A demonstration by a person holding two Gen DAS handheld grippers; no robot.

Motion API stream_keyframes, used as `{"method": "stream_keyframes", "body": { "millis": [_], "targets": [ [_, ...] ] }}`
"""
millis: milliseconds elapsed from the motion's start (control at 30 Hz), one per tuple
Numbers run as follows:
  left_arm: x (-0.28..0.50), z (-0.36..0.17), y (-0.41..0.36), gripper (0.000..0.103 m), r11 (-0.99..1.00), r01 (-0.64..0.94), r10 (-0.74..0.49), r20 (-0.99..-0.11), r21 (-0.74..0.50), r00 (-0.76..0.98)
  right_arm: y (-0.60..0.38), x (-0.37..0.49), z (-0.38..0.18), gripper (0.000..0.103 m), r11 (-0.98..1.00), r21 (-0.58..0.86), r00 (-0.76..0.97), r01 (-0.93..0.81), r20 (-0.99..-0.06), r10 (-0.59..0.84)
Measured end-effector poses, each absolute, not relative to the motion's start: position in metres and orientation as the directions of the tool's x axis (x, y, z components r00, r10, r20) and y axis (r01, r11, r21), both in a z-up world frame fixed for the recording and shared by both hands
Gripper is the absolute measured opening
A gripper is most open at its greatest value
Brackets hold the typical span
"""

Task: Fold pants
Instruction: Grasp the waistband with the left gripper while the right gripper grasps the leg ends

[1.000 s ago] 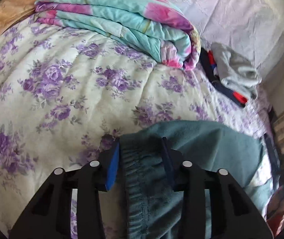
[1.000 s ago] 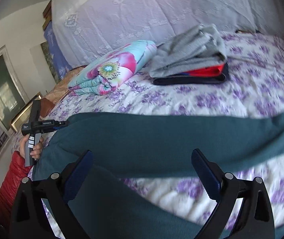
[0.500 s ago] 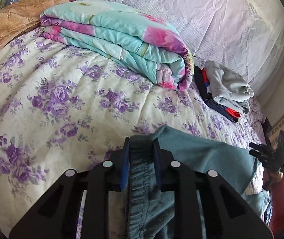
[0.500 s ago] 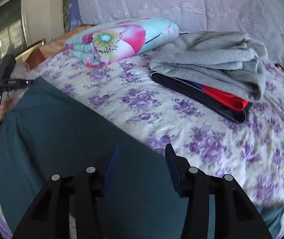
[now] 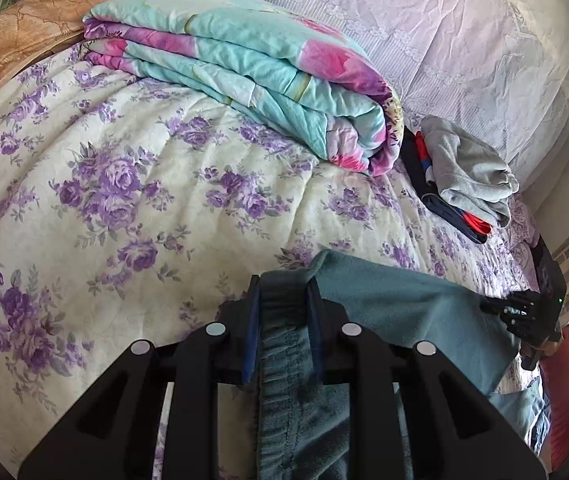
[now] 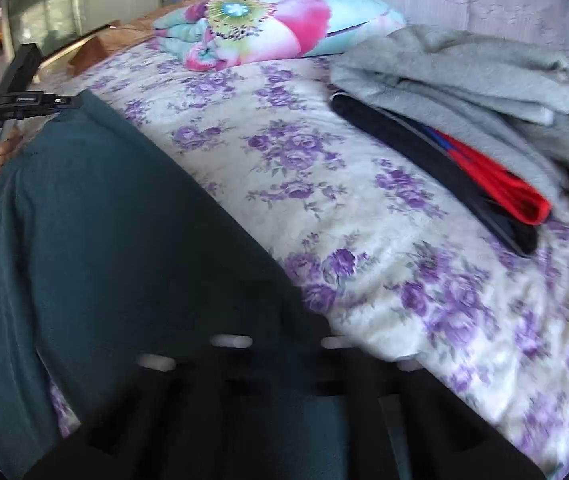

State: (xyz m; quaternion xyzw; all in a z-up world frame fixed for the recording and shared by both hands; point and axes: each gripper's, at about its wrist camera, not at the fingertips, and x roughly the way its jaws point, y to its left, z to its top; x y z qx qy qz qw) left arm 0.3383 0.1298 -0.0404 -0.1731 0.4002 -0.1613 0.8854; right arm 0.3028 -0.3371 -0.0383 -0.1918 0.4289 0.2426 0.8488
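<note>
Teal pants (image 5: 396, 304) lie spread across a floral bedspread (image 5: 124, 200). My left gripper (image 5: 283, 292) is shut on their gathered elastic waistband, which bunches between the blue pads. In the right wrist view the pants (image 6: 104, 220) run from the lower middle up to the left. My right gripper (image 6: 292, 320), blurred by motion, sits low on the pant leg with its jaws together on the cloth. The left gripper (image 6: 24, 100) shows at the far end of the pants. The right gripper (image 5: 524, 312), on a red-sleeved arm, appears at the right edge of the left wrist view.
A folded turquoise and pink quilt (image 5: 244, 60) lies at the back of the bed. Beside it sits a stack of folded clothes (image 5: 468, 176), grey on top with red and navy below. A lace-covered wall (image 5: 444, 20) runs behind them.
The left jaws closed onto the waistband and have held since. The right gripper rolled, swung down onto the pant leg and shut from wide open.
</note>
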Motion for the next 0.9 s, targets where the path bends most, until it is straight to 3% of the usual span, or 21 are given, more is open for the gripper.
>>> {"method": "stream_keyframes", "body": {
  "millis": [267, 467, 733, 900],
  "targets": [
    [0.305, -0.014, 0.139, 0.020, 0.875, 0.177, -0.432, -0.561, -0.451, 0.706, -0.332, 0.201, 0.029, 0.005, 0.828, -0.160, 0.668, -0.537, -0.681, 0.302],
    [0.231, 0.000, 0.162, 0.020, 0.832, 0.212, -0.474, -0.458, -0.513, 0.752, -0.322, 0.087, 0.034, 0.005, 0.817, -0.185, 0.702, -0.546, -0.633, 0.326],
    [0.157, -0.032, 0.177, 0.020, 0.854, 0.161, -0.452, -0.552, -0.495, 0.701, -0.308, 0.011, -0.029, 0.004, 0.805, -0.171, 0.660, -0.568, -0.679, 0.322],
    [0.128, -0.044, 0.181, 0.020, 0.860, 0.134, -0.437, -0.577, -0.492, 0.690, -0.317, -0.002, -0.028, 0.004, 0.833, -0.133, 0.689, -0.537, -0.639, 0.342]
  ]
}}
